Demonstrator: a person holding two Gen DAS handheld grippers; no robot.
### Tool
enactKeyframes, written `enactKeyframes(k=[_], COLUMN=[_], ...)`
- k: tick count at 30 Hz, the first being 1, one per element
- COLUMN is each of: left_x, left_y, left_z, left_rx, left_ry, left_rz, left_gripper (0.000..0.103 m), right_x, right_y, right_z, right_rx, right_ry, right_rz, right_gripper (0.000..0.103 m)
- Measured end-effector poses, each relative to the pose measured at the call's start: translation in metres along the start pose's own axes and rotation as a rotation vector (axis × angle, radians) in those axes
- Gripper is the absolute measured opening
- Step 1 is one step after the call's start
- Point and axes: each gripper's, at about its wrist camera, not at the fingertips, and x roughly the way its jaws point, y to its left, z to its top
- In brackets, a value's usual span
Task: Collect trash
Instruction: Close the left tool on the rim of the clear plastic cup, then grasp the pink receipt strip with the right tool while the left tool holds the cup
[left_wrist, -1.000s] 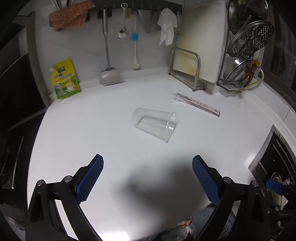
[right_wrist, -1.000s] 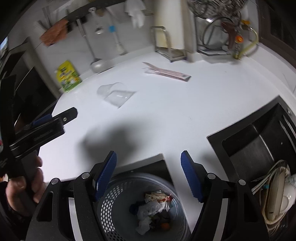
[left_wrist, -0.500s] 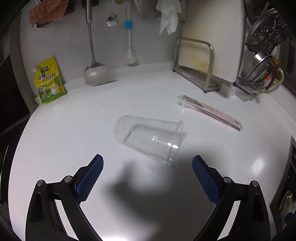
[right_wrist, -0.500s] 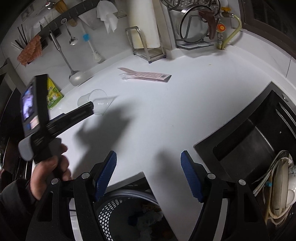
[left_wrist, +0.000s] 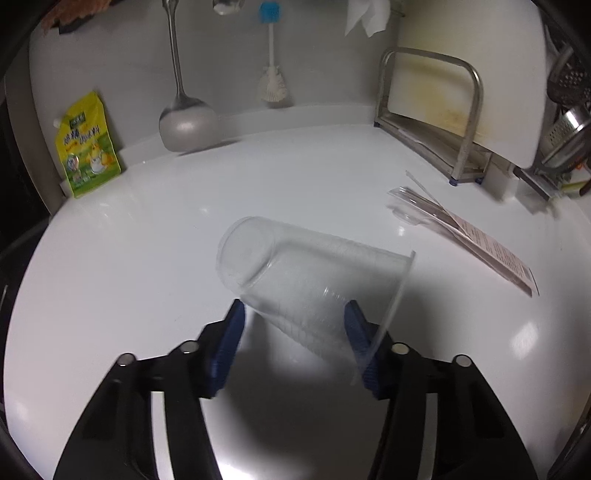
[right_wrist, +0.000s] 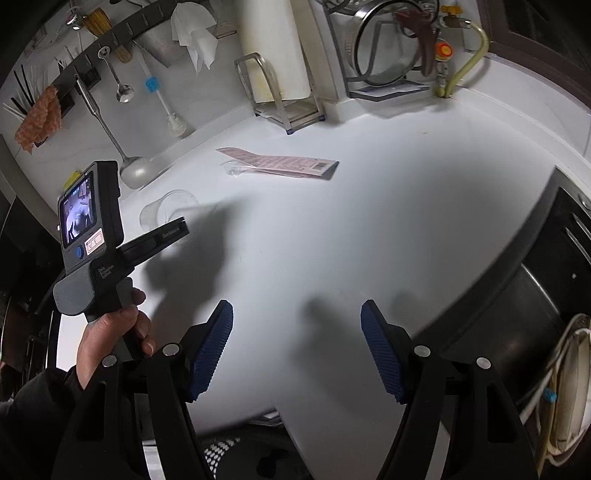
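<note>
The clear, ribbed plastic cup (left_wrist: 314, 284) is seen lying on its side on the white tabletop (left_wrist: 147, 229), its flared mouth end caught between the blue pads of the left claw (left_wrist: 293, 332), which has just been closing around it. It is judged light, thin-walled and easily crushed; a gentle mid-body pinch is advised. The right claw (right_wrist: 297, 347) is held spread, empty.

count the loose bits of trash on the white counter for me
2. A clear plastic cup lies on its side between the left gripper pads. A flat pink wrapper lies to its right, near the metal rack. More may sit outside these views.
</note>
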Motion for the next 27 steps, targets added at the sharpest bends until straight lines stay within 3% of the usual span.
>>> enactKeyframes(k=[3, 4, 16, 22, 24, 27], left_x=[0.004, 0.005, -0.007, -0.017, -0.020, -0.027], left_y=[0.006, 0.008, 0.040, 0.045, 0.046, 0.050], left_z=[0.005, 0.006, 0.019, 0.017, 0.016, 0.013], left_rx=[0.002, 0.005, 0.066, 0.093, 0.099, 0.106], left_ry=[0.014, 0.018, 0.012, 0.017, 0.019, 0.016], left_rz=[-0.031, -0.039, -0.066, -0.090, -0.097, -0.104], left_gripper=[0.016, 0.010, 0.007, 0.007, 0.007, 0.007], right_x=[0.011, 0.016, 0.066, 0.097, 0.106, 0.127], right_y=[0.006, 0.008, 0.006, 0.018, 0.025, 0.028], right_z=[0.011, 0.015, 0.100, 0.134, 0.146, 0.159], right_rx=[-0.020, -0.032, -0.230, -0.394, -0.455, -0.510], right_ry=[-0.011, -0.016, -0.044, 0.002, 0.022, 0.069], right_rz=[0.004, 0.003, -0.026, 0.004, 0.044, 0.070], right_gripper=[0.069, 0.069, 0.069, 0.069, 0.076, 0.076])
